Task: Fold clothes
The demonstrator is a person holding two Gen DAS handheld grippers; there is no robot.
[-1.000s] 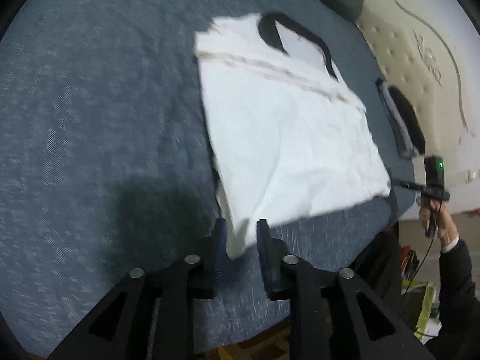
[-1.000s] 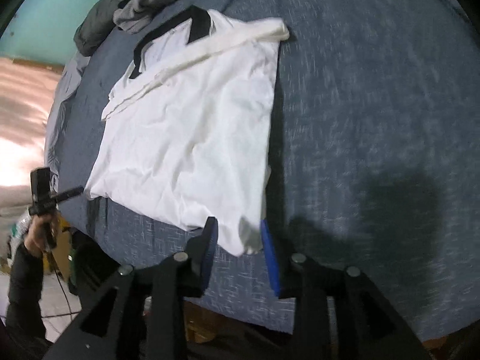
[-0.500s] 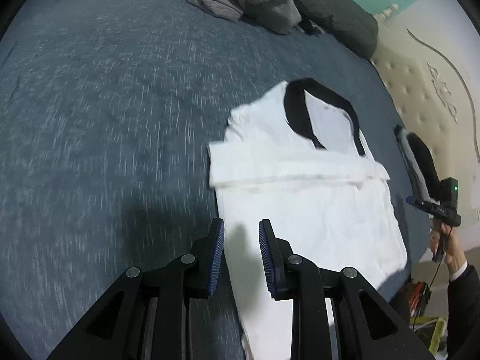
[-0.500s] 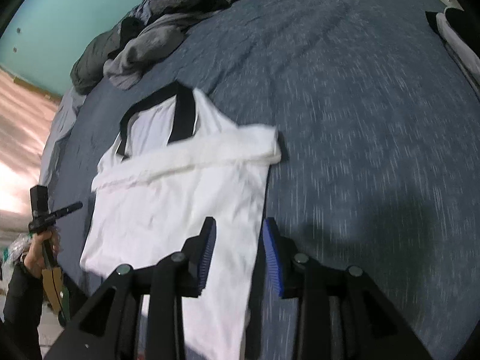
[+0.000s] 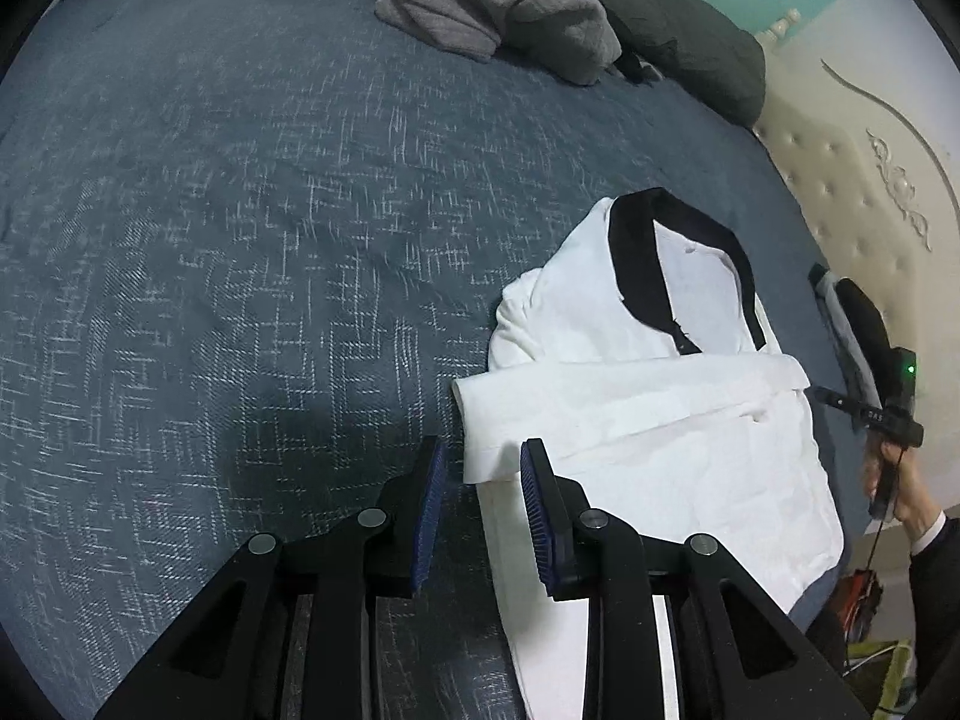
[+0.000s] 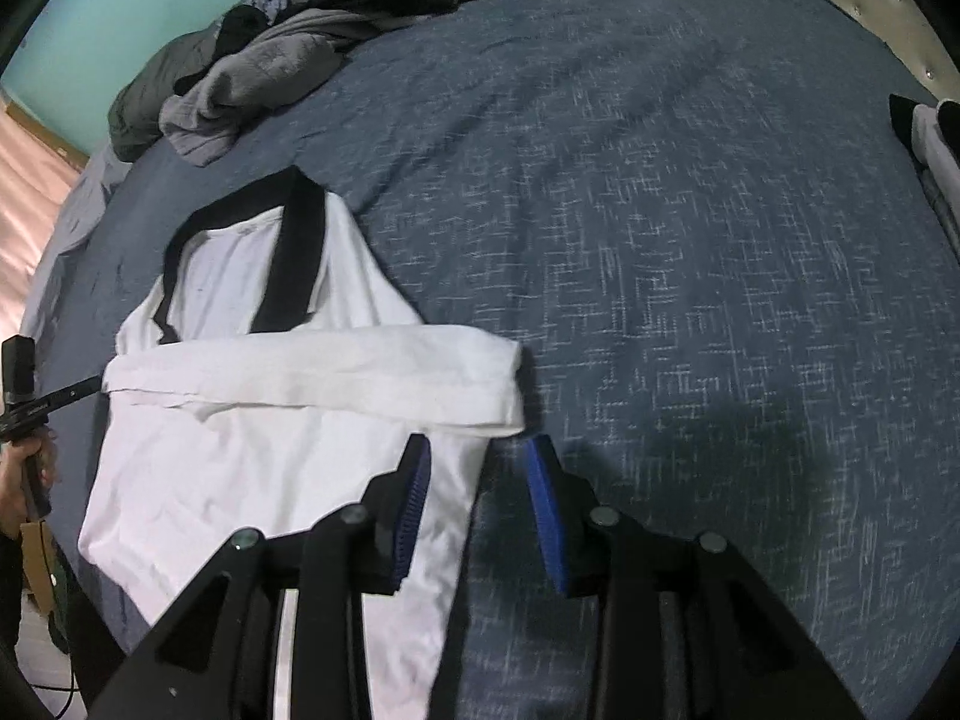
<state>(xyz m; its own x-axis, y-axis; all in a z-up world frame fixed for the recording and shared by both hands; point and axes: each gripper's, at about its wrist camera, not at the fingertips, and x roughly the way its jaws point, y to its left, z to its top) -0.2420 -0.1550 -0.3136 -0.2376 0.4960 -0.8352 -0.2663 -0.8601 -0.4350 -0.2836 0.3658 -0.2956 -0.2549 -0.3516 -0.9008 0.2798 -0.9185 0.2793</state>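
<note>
A white shirt (image 5: 678, 468) (image 6: 252, 468) with a black collar (image 5: 636, 264) (image 6: 294, 252) lies flat on the blue bed cover (image 5: 240, 240), collar away from me. A folded white band (image 5: 630, 396) (image 6: 312, 372) crosses it below the collar. My left gripper (image 5: 480, 468) is open at the band's left end, whose corner lies between the fingertips. My right gripper (image 6: 480, 456) is open at the band's right end, whose corner lies just ahead of its tips. The shirt's lower side edges run under both grippers.
Grey garments (image 5: 498, 6) (image 6: 258, 84) and a dark duvet (image 5: 690, 30) are heaped at the far side of the bed. Folded dark and white clothes (image 6: 930, 138) sit near the padded headboard (image 5: 870, 180). Beside the bed, a person's hand holds a black device (image 5: 888, 414) (image 6: 24, 384).
Both grippers have moved from the shirt's bottom corners forward along its side edges to the folded band. The shirt still lies flat.
</note>
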